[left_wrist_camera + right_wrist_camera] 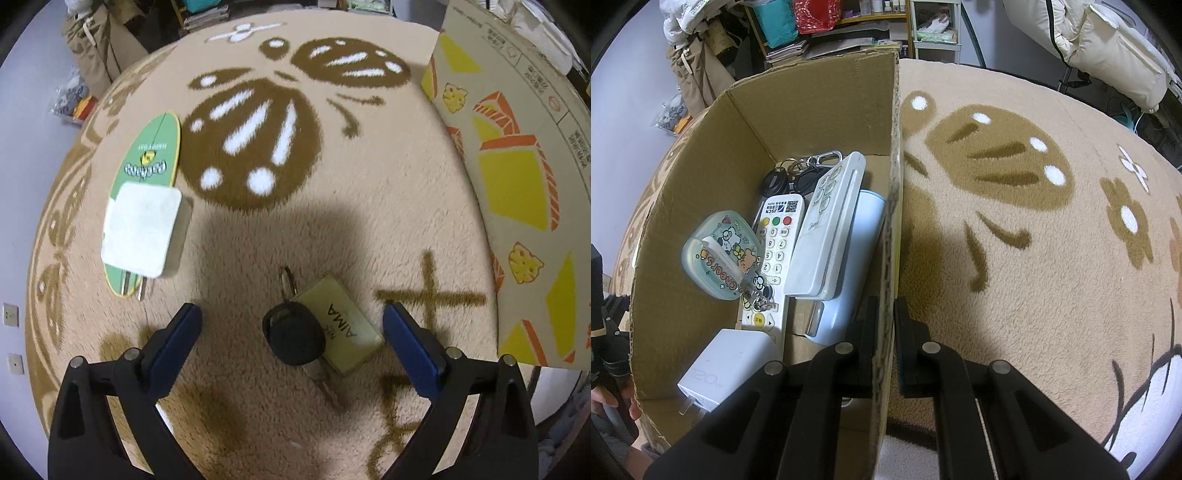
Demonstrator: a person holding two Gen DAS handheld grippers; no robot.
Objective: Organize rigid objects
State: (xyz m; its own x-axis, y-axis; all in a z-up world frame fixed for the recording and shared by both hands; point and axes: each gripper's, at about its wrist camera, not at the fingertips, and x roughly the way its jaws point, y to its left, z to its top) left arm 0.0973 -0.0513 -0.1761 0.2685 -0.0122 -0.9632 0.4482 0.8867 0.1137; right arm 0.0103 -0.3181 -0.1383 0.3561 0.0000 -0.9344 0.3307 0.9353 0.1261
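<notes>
At lower centre, the key fob [294,339] is framed by the spread left gripper [291,328], awaiting pickup; the box wall [886,280] is pinched by the right gripper [884,321], so descent and closing seem next

Black key [293,338], pale-yellow tag [341,328], beige-brown rug [369,206]

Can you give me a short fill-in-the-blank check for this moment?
1. The left gripper hovers with jaws ____ around the black key.
2. The right gripper is shut on the wall of the ____.
3. The tag beside the key reads ____.
4. On the rug, the white charger lies on a ____ card.

Missing words: open; box; AIMA; green
</notes>
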